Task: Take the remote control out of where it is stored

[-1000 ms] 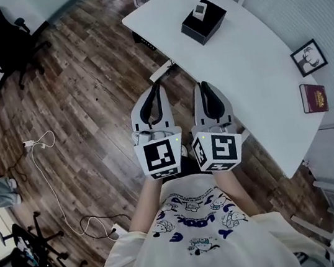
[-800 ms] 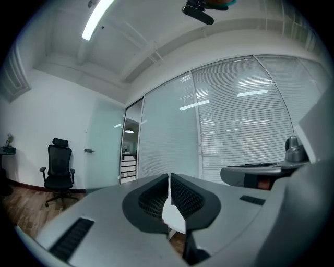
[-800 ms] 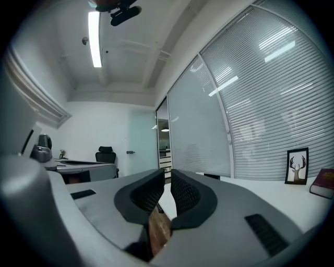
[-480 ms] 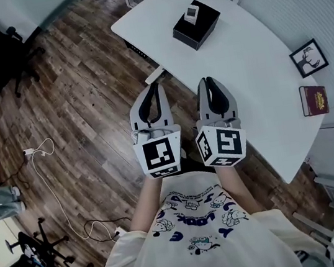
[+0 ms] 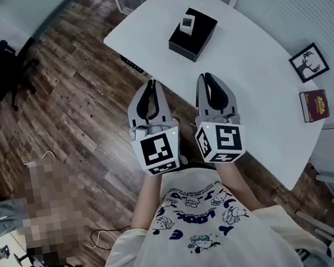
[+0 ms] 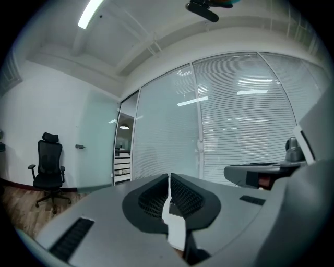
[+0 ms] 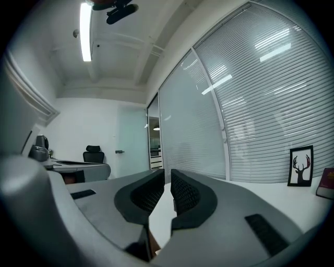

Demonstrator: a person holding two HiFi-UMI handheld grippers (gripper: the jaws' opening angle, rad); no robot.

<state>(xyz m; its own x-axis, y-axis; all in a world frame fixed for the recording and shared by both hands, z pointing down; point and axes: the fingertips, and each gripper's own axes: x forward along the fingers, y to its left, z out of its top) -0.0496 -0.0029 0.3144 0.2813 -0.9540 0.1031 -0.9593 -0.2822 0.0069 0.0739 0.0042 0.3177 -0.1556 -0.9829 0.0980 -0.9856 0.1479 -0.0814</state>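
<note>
Scene: a black box (image 5: 199, 38) stands on the white tabletop (image 5: 251, 72), and the person faces it with both tongs held out level.
Remote control (image 5: 187, 22): a pale piece poking from the top of the black box, apparently on end with its long axis upright.
Left tongs (image 5: 152, 84): shut tight, holding nothing, well short of the box on its near-left side.
Right tongs (image 5: 207, 77): jaws drawn to a thin slit, empty, well short of the box and almost straight below it in the head view.
Nearer hand: the right.
Likely next: reach ahead to the box, open, take the remote's exposed top, lift upward.
</note>
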